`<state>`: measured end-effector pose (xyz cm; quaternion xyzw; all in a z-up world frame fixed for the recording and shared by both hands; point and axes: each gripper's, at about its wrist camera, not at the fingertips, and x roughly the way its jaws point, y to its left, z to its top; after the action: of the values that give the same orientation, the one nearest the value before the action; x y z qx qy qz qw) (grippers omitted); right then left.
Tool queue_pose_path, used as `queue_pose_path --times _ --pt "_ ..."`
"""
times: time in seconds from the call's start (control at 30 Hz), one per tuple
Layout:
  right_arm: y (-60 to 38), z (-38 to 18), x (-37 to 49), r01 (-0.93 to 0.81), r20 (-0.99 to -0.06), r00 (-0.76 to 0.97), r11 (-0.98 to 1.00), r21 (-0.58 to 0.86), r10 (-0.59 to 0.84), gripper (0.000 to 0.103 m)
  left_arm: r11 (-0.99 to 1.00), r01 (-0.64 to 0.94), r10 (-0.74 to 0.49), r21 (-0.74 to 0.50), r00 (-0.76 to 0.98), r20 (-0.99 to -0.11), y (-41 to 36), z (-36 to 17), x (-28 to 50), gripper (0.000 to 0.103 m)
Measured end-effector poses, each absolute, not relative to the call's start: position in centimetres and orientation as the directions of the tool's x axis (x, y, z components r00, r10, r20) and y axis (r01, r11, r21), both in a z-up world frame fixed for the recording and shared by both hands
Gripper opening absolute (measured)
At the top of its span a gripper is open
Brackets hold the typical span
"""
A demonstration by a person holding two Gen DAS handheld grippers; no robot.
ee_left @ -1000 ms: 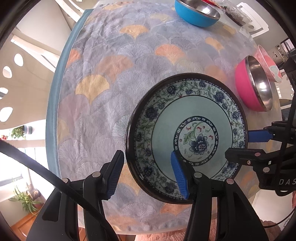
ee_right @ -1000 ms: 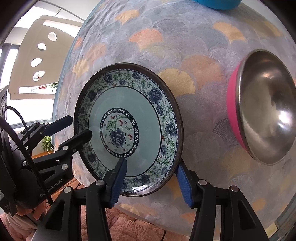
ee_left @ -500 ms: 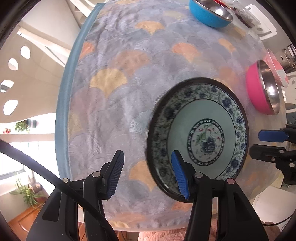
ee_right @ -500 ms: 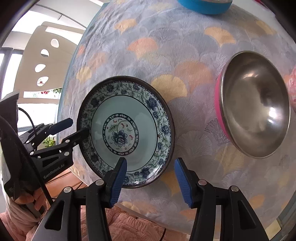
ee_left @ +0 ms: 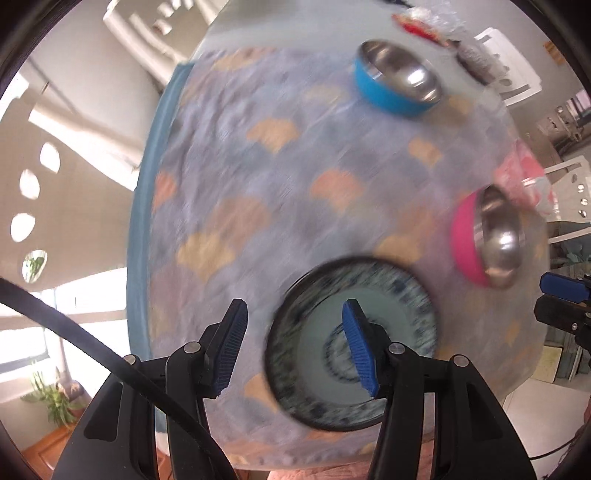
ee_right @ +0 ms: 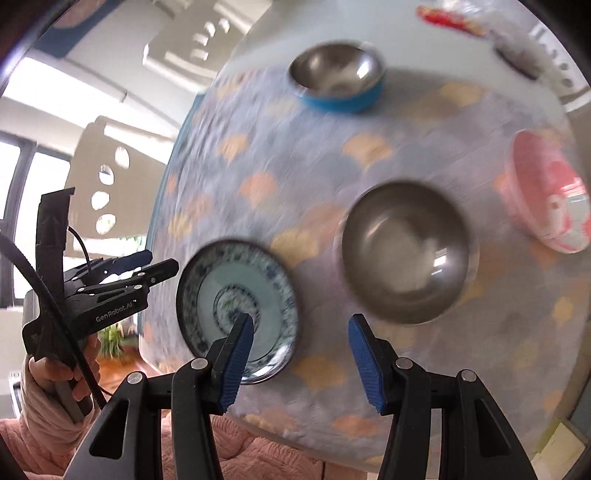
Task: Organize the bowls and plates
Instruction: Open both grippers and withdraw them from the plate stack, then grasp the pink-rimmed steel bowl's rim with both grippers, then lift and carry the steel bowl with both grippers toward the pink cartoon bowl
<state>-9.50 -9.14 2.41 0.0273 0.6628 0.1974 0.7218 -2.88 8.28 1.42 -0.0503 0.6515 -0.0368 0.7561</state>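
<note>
The blue-and-white floral plate [ee_left: 306,354] [ee_right: 207,295] lies flat on the patterned tablecloth near the front edge. My left gripper [ee_left: 293,306] [ee_right: 155,262] hangs above the plate's left rim. Its jaws are opening and nothing is between them. My right gripper [ee_right: 301,325] [ee_left: 557,295] hovers open and empty between the plate and the pink steel bowl [ee_right: 406,254] [ee_left: 469,236]. A blue steel bowl [ee_left: 395,85] [ee_right: 336,81] stands at the far side. A pink patterned bowl [ee_right: 546,195] sits at the right. Both views are motion-blurred.
The round table's blue cloth border [ee_left: 142,221] drops off at the left, with a cut-out chair back [ee_right: 107,177] beyond it. A red-wrapped packet [ee_left: 421,26] lies at the far edge. A hand in a pink sleeve [ee_right: 55,373] holds the left gripper.
Both grippers have lifted away from the plate, which stays on the cloth. The left jaws, earlier astride its near rim, stand slightly wider. More of the table shows.
</note>
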Motion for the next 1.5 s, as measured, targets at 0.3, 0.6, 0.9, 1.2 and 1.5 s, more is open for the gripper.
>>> queue_pose_path --times 0.3,0.6,0.9,1.2,1.5 --pt "-16.1 1.8 -6.8 -0.187 -0.945 0.04 0.931 0.313 0.325 0.052 0.985 0.082 -0.164 -0.152 0.173 -0.971 -1.7 3.2 1.6 0.059" --pt "-18.0 -5.4 -4.2 -0.141 -0.936 -0.07 0.925 0.352 0.345 0.052 0.985 0.077 -0.157 -0.152 0.066 -0.985 -7.5 -1.6 3.1 0.059" --pt "-17.9 -9.3 -3.1 -0.131 -0.921 -0.13 0.915 0.382 0.366 0.04 0.988 0.061 -0.144 -0.142 0.027 -0.989 -9.7 -4.9 3.1 0.044" --pt "-17.5 -10.2 -2.6 -0.137 -0.924 -0.13 0.916 0.377 0.361 0.025 0.99 0.026 -0.137 -0.136 0.056 -0.989 -12.0 -6.0 2.8 0.034" --pt "-17.5 -8.5 -2.3 -0.16 -0.919 -0.119 0.906 0.392 0.377 0.025 0.987 0.037 -0.161 -0.158 0.087 -0.983 -13.8 -3.7 2.6 0.033"
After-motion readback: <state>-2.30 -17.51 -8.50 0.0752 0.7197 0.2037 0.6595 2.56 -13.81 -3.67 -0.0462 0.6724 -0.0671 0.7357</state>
